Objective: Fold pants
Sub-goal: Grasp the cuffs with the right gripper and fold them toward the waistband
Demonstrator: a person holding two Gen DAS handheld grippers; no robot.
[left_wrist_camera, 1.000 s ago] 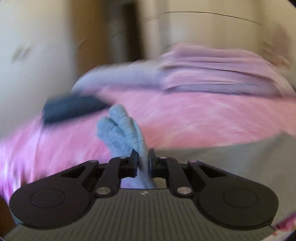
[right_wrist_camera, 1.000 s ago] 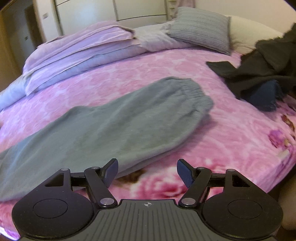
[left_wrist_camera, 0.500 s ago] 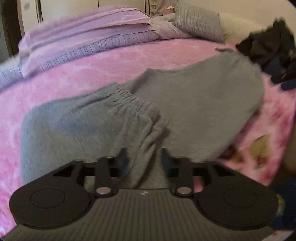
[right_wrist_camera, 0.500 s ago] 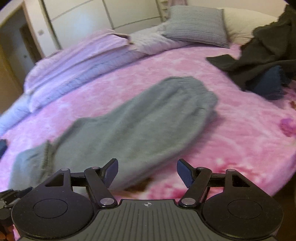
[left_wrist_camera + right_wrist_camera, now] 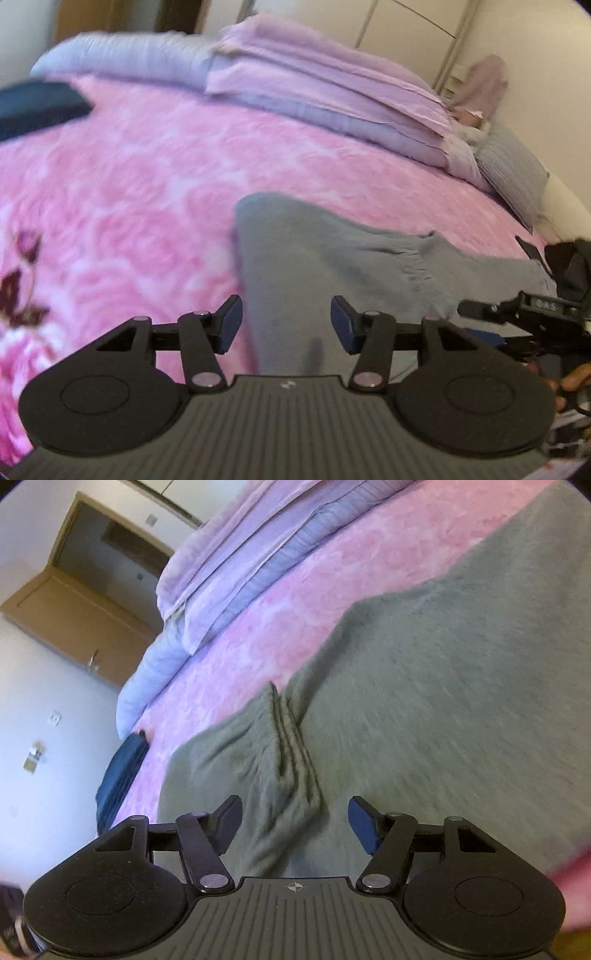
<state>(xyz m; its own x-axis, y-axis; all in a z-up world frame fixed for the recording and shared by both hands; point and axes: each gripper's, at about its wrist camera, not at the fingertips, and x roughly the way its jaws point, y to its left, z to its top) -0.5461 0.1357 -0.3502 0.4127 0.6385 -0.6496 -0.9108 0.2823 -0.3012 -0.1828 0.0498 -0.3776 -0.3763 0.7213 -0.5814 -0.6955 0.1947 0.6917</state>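
Observation:
Grey sweatpants (image 5: pixel 317 266) lie on the pink bedspread, one leg folded back so its ribbed cuff (image 5: pixel 421 258) rests on the wider part. My left gripper (image 5: pixel 286 314) hovers open just over the folded leg, with cloth under the gap and no pad touching it. My right gripper (image 5: pixel 295 808) is tilted low over the pants, its jaws closing. The ribbed cuff (image 5: pixel 291 746) sits just ahead of its gap, and neither pad presses on cloth. In the left wrist view the right gripper (image 5: pixel 476 319) shows at the right edge, above the pants.
The pink floral bedspread (image 5: pixel 129 192) spreads to the left. Folded lilac bedding (image 5: pixel 314 85) and a grey pillow (image 5: pixel 513 173) lie at the far side. A dark blue item (image 5: pixel 37 107) lies far left, dark clothes (image 5: pixel 569 266) at the right. A brown door (image 5: pixel 81 602) stands beyond.
My left gripper let go of the grey cuff, opened and swung over the folded leg. My right gripper dropped and rolled toward the cuff, its jaws narrowing a little.

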